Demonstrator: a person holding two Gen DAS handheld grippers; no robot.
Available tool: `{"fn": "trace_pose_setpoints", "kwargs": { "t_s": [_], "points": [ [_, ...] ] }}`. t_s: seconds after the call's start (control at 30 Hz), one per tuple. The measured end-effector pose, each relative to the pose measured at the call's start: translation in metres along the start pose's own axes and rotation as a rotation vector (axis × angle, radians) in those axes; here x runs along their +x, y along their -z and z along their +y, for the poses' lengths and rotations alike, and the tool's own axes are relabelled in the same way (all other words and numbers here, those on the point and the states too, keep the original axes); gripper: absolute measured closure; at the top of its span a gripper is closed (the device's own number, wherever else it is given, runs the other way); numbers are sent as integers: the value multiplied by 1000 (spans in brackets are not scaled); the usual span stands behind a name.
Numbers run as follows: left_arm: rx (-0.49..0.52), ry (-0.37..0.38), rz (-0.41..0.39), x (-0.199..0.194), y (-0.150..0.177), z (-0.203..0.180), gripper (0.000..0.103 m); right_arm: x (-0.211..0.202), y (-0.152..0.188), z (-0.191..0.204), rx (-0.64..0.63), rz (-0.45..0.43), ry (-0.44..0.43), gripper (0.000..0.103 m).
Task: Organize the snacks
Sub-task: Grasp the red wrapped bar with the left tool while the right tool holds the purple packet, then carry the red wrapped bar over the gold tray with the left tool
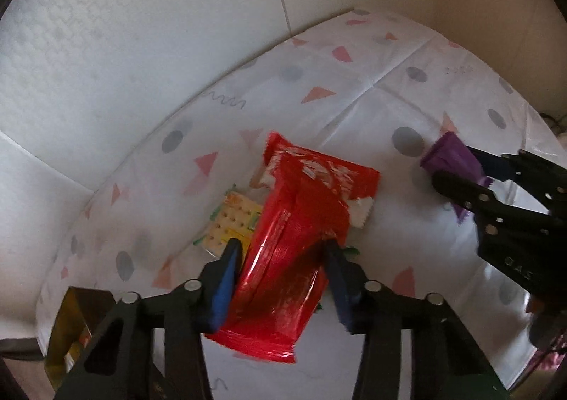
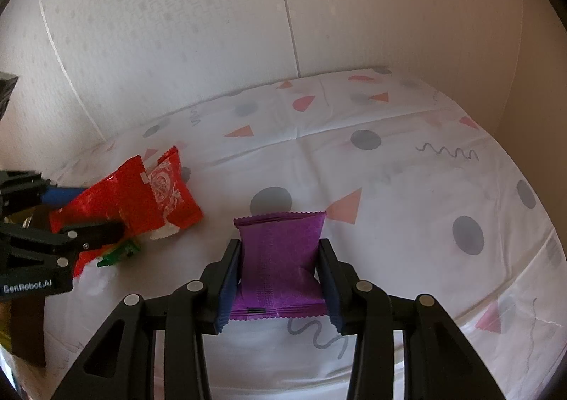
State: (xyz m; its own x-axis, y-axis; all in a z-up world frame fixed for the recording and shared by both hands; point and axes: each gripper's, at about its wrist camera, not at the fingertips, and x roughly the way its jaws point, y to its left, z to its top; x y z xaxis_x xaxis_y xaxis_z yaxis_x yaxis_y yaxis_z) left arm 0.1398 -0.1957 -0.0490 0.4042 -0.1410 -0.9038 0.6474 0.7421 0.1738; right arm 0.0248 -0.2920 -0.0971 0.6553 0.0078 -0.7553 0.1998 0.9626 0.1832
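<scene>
My left gripper [image 1: 280, 251] is shut on a red snack packet [image 1: 283, 279] and holds it over a second red KitKat packet [image 1: 319, 169] and a yellow cracker packet [image 1: 232, 222] on the patterned tablecloth [image 1: 389, 109]. My right gripper [image 2: 280, 251] is shut on a purple snack packet [image 2: 280, 258] just above the cloth. The right gripper shows at the right of the left wrist view [image 1: 457, 173] with the purple packet [image 1: 450, 155]. The left gripper [image 2: 88, 215] and the red packets [image 2: 141, 198] show at the left of the right wrist view.
A yellow-brown box [image 1: 71, 329] stands off the table's left edge. A green-edged wrapper [image 2: 120, 253] lies under the red packets. A white wall [image 2: 212, 27] runs close behind the table. A table edge [image 2: 514, 293] curves down the right.
</scene>
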Motion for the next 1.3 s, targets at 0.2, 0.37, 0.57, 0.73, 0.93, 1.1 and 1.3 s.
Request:
{"fn": "trace_pose_setpoints", "kwargs": {
  "t_s": [0.2, 0.37, 0.57, 0.73, 0.93, 1.1, 1.3],
  "points": [
    [-29, 1, -18, -4, 9, -5, 62, 0, -1, 0, 6, 0, -1, 60],
    [-122, 6, -41, -12, 15, 4, 76, 1, -2, 0, 2, 8, 5, 60],
    [-188, 36, -59, -24, 28, 10, 82, 2, -5, 2, 2, 28, 17, 61],
    [-239, 67, -55, -28, 45, 16, 83, 0, -3, 2, 16, 40, 18, 61],
    [-307, 113, -53, -33, 64, 26, 85, -2, -1, 3, 24, 49, 21, 61],
    [-364, 133, -49, -36, 78, 33, 84, -4, 1, 3, 30, 55, 26, 61],
    [-391, 81, -19, -30, 81, 36, 28, -3, -1, 4, 36, 70, 33, 61]
  ]
}}
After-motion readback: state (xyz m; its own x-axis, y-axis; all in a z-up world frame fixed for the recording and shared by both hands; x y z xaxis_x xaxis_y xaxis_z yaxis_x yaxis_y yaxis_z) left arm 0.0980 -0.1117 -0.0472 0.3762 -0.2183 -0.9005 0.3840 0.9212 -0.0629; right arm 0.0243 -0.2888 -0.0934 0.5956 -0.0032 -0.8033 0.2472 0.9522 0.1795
